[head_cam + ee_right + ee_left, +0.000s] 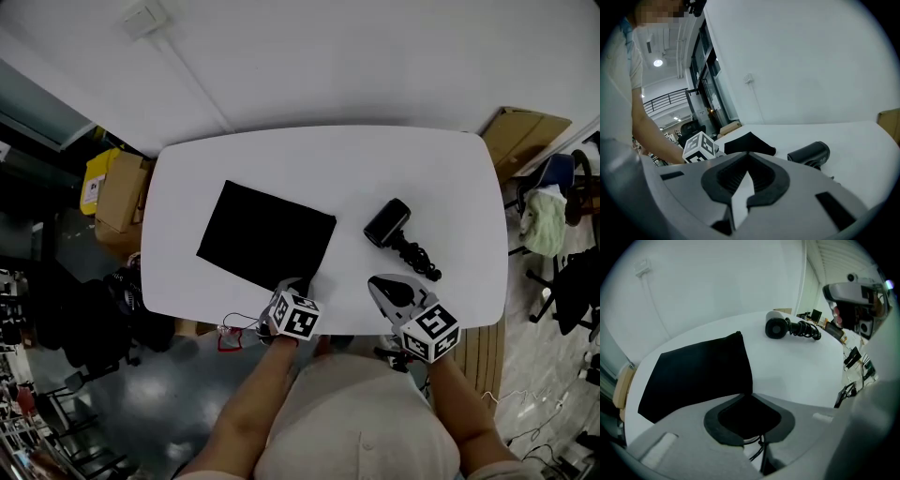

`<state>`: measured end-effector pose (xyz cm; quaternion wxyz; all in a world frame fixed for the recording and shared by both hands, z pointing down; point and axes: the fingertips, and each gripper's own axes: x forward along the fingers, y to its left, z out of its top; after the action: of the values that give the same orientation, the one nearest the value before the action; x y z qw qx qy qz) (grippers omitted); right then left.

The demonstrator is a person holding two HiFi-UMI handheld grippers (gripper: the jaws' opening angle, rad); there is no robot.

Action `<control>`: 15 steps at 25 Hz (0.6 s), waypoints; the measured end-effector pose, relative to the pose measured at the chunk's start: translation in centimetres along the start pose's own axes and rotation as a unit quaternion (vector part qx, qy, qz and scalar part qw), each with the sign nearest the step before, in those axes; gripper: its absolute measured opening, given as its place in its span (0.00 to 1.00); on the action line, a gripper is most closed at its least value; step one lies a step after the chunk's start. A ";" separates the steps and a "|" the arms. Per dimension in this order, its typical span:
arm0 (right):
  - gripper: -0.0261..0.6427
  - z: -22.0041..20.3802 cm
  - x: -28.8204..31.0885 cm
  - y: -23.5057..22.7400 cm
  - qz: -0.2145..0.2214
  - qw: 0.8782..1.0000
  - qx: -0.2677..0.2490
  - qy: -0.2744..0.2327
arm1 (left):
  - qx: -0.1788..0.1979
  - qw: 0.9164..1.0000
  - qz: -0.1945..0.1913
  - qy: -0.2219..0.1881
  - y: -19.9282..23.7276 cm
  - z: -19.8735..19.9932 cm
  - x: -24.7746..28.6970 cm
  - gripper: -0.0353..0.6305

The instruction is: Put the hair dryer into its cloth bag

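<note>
A flat black cloth bag (267, 234) lies on the left half of the white table (319, 159). My left gripper (291, 286) points steeply down at the bag's near right corner and is shut on it. In the left gripper view the black cloth (698, 371) fills the gap between the pads of the left gripper (749, 399). The black hair dryer (387, 223) lies to the right with its coiled cord (418, 256) trailing toward me. My right gripper (394, 292) hovers shut and empty just in front of the cord. The right gripper view shows the dryer (809, 153) past the right gripper (747, 161).
Cardboard boxes (122, 192) and a yellow container (94, 183) stand on the floor left of the table. More cardboard (520, 136) and office chairs (562, 197) are at the right. The table's near edge (478, 323) runs just under both grippers.
</note>
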<state>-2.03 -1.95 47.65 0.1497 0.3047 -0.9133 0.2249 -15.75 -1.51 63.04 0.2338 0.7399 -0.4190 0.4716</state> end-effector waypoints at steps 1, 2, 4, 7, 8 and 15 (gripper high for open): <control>0.07 0.0 0.0 0.0 0.000 1.000 0.000 0.000 | -0.009 1.000 -0.003 -0.002 0.1 0.0 -0.1 0.12; 0.07 0.0 0.0 -0.1 0.000 1.000 0.000 0.001 | -0.017 1.000 -0.006 -0.003 0.1 -0.1 -0.1 0.12; 0.07 0.1 0.0 -0.1 0.001 1.000 0.000 0.001 | -0.028 1.000 -0.012 -0.002 0.1 -0.1 -0.2 0.12; 0.07 0.1 0.0 -0.2 0.004 1.000 0.001 0.002 | -0.035 0.999 -0.027 0.001 -0.1 -0.2 -0.2 0.12; 0.07 0.1 0.0 -0.2 0.005 1.000 0.000 0.003 | -0.037 0.999 -0.034 0.003 -0.3 -0.2 -0.1 0.12; 0.07 -0.1 -0.1 -0.2 0.010 1.000 -0.002 0.007 | -0.049 0.997 -0.053 0.010 -0.6 -0.2 0.1 0.14</control>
<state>-1.86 -2.00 47.74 0.1542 0.2935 -0.9158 0.2269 -15.31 -1.06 63.30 0.2986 0.7441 -0.3993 0.4446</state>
